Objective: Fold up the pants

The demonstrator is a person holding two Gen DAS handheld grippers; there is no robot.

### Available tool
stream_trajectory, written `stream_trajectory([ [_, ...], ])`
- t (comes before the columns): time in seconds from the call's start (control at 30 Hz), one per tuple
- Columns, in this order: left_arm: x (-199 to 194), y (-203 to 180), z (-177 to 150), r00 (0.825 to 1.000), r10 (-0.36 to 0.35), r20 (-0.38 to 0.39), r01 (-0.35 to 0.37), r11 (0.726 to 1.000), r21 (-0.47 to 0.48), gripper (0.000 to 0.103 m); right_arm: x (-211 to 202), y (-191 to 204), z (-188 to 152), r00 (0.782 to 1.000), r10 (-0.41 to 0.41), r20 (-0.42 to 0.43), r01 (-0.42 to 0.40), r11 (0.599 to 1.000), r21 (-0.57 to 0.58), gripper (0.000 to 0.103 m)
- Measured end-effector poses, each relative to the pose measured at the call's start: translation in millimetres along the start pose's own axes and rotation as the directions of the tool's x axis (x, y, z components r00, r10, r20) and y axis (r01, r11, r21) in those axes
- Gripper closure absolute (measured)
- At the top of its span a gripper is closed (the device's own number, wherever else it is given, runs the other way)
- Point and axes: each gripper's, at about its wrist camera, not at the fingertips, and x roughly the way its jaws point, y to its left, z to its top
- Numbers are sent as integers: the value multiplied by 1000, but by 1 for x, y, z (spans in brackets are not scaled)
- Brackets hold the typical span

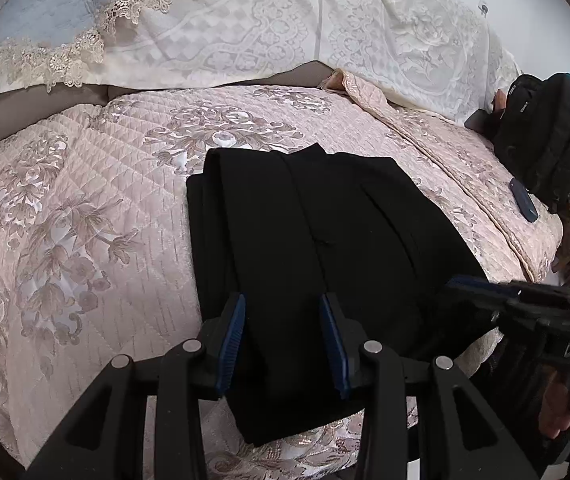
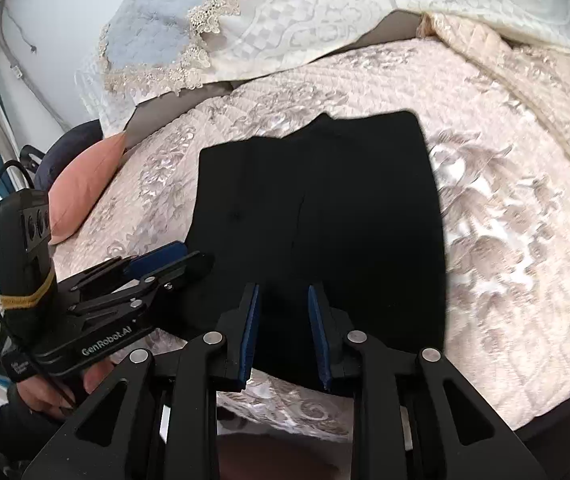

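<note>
Black pants [image 1: 325, 240] lie folded into a compact rectangle on the pink quilted bedspread [image 1: 85, 220]; they also show in the right wrist view [image 2: 325, 220]. My left gripper [image 1: 283, 312] is open and empty, hovering over the near edge of the pants. My right gripper [image 2: 283, 300] is open and empty over the same near edge. The right gripper also shows at the right of the left wrist view [image 1: 461, 280], and the left gripper at the left of the right wrist view [image 2: 165, 256].
White lace pillows [image 1: 285, 20] lie at the head of the bed. A black backpack [image 1: 545, 132] and a small dark device [image 1: 525, 200] sit at the bed's right side. A pink cushion [image 2: 85, 184] lies at the left edge.
</note>
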Motion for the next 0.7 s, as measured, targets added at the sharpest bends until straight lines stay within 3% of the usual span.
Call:
stream_trajectory([
  [0.37,-7,2,21,999,-6,36,6,1000,3,62,-13,-21,14,993,-97,70,94,995,42,77],
  [0.7,33,17,71,999,16,48,-16,1000,-6,59,-11,-38,34,987,-126,99,118,990,83,75],
])
